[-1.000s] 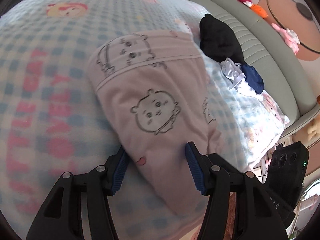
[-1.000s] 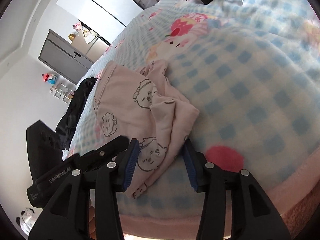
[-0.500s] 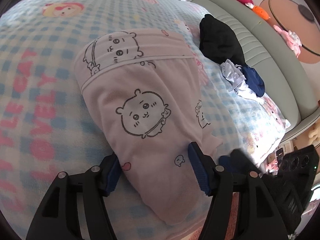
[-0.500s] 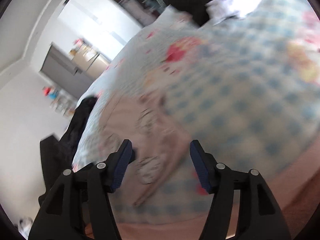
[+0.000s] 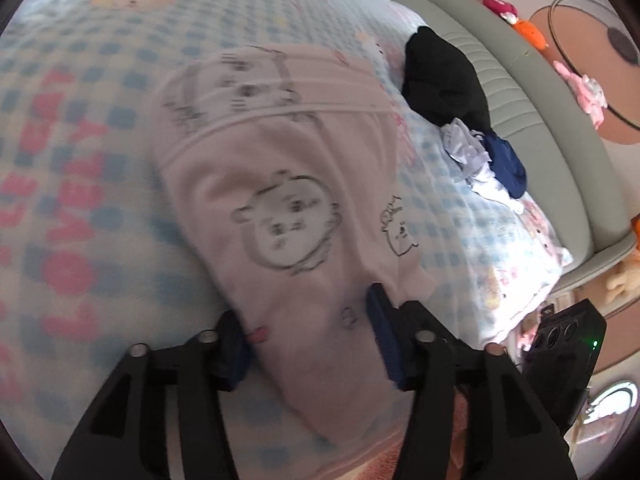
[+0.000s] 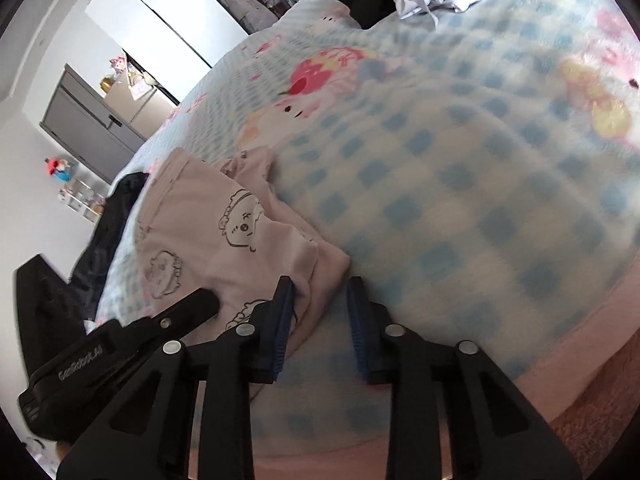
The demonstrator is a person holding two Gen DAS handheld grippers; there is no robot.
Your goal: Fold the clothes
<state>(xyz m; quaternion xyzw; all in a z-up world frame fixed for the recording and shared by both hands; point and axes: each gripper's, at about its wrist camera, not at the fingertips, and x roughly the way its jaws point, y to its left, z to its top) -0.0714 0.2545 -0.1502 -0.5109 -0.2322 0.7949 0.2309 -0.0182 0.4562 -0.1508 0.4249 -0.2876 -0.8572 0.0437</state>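
Left wrist view: the pale pink cotton garment printed with cartoon hamster faces [image 5: 280,200] lies doubled lengthwise on the blue-and-white checked fleece blanket [image 5: 100,160], waistband at the far end, narrow end near. Compared with a second ago it fills more of the frame and sits squarer, so the left gripper [image 5: 308,340] has moved in over its near end. Fingers spread wide, straddling the cloth, nothing pinched. A crumpled black garment [image 5: 440,80] and a white-and-navy bundle [image 5: 488,160] lie far right.

Right wrist view: half a second ago this was a blurred swing; now the right gripper [image 6: 320,320] has settled at the garment's [image 6: 224,256] near right corner. Its left pad [image 6: 280,320] touches the cloth edge, fingers parted, nothing gripped. Likely both are lining up for another fold.
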